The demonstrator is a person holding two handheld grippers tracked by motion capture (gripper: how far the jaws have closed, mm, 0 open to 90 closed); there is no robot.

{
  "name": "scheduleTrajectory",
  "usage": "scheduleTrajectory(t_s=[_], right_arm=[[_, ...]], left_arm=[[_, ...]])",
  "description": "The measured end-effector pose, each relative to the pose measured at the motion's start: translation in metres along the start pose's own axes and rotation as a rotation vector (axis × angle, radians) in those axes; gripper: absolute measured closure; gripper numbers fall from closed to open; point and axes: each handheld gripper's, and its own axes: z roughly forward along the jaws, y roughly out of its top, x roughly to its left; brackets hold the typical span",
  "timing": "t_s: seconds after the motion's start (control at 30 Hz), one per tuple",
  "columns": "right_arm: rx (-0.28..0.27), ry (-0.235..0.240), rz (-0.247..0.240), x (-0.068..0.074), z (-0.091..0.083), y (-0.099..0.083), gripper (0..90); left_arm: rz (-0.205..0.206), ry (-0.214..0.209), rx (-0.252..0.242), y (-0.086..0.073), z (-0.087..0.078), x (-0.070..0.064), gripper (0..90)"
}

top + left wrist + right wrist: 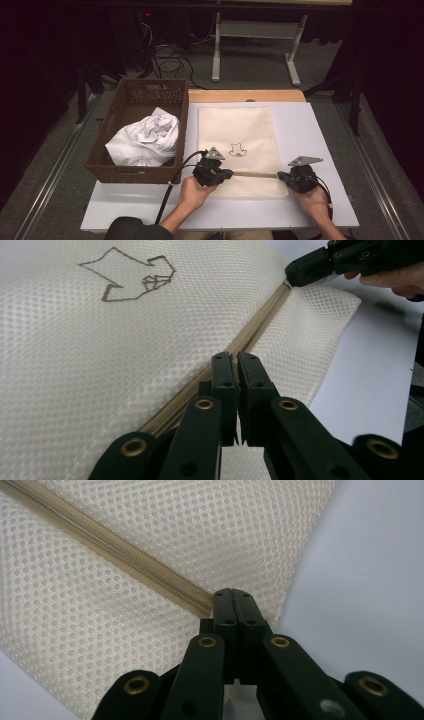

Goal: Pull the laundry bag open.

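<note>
High view: nearest the camera, a person's two forearms reach in from the bottom edge, each hand holding a black gripper over a white board [125, 210] on the table. The left gripper [229, 173] and the right gripper [281, 176] sit at opposite ends of a tan zipper [255, 174] running across the near end of a cream mesh bag [235, 127], which lies flat on the board.

In the left gripper view, its jaws are pressed together on the zipper [260, 320]. In the right gripper view, its jaws are pinched on the zipper's [110, 547] end at the bag's [150, 525] edge.

Farther left stands a brown basket [125, 172] holding crumpled white cloth [145, 140].
</note>
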Motion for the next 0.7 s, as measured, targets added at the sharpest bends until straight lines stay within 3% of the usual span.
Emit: scheduleTrajectory(t_s=[0.3,0.33,0.43,0.53,0.7], right_arm=[[-0.002,-0.001,0.001,0.0001,-0.0001,-0.0002,90.0],[-0.002,-0.002,0.001,0.0002,-0.0001,-0.0002,90.0],[-0.002,-0.003,0.000,0.0002,-0.0001,-0.0002,90.0],[-0.002,-0.002,0.001,0.0001,0.0000,-0.0002,90.0],[-0.001,-0.004,0.000,0.0005,-0.0002,-0.0003,90.0]], left_arm=[[0.018,0.017,0.005,-0.0011,0.0006,-0.0011,86.8],[0.030,0.035,0.009,-0.0012,-0.0002,-0.0013,86.8],[0.001,0.019,0.000,-0.0035,-0.0064,0.0037,86.8],[0.027,0.044,0.011,-0.0044,-0.0060,0.0003,86.8],[0.028,0.054,0.009,-0.0053,-0.0092,0.0024,86.8]])
